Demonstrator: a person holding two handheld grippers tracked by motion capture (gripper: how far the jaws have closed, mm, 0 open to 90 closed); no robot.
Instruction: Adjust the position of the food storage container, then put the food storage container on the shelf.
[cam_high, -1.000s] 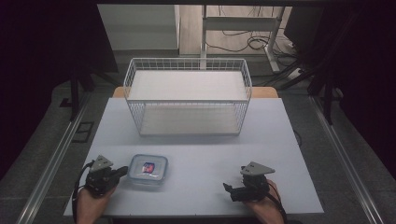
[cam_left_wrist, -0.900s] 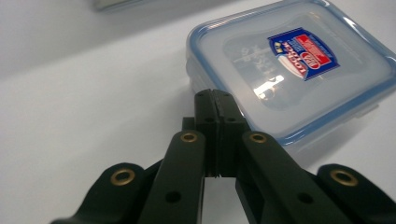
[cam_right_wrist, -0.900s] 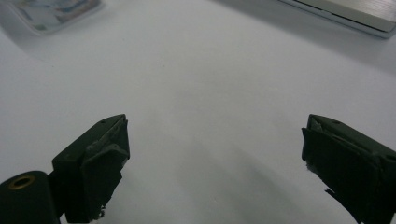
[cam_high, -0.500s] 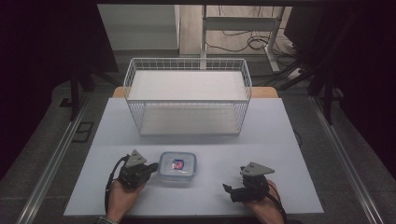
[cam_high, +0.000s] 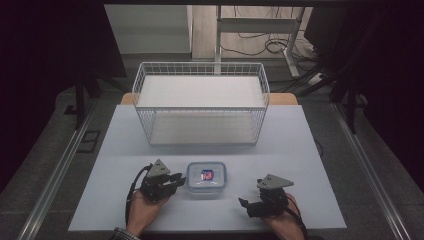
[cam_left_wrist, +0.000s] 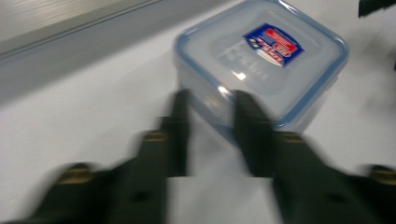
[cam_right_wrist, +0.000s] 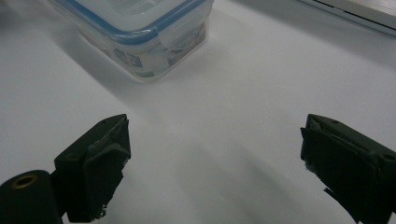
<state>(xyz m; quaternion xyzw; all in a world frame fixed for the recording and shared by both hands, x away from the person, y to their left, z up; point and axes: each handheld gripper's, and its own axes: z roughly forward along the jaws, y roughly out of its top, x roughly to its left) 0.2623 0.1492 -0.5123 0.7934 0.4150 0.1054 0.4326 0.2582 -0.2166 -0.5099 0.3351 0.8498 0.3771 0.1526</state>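
Dark surroundings frame a pale desk (cam_high: 125, 150) with grey floor either side and cables on the floor beyond its far edge. Near the front edge, about midway across, sits a clear plastic container (cam_high: 206, 179) with a blue-rimmed snap lid. A red and blue label (cam_left_wrist: 273, 43) is stuck on the lid; its writing is too blurred to read. From the right gripper view the container's side wall (cam_right_wrist: 140, 51) shows printed paper or packaging inside, though what it is cannot be told.

Farther back stands a white wire basket (cam_high: 201, 70), well apart from the container, with a white panel lying across it.

The left hand-held gripper (cam_high: 172, 181) lies just beside the container's left side, held in a hand (cam_high: 142, 210) that enters from the bottom edge. In its own view the two black jaws — motion-blurred — stand a narrow gap apart, reaching up against the container's near corner (cam_left_wrist: 219, 100); whether they actually touch it I cannot tell.

The right hand-held gripper (cam_high: 245, 205) rests low on the desk to the right of the container, apart from it, with a grey three-cornered plate (cam_high: 274, 181) on top. Its jaws are spread wide — bare desk between them, nothing held.
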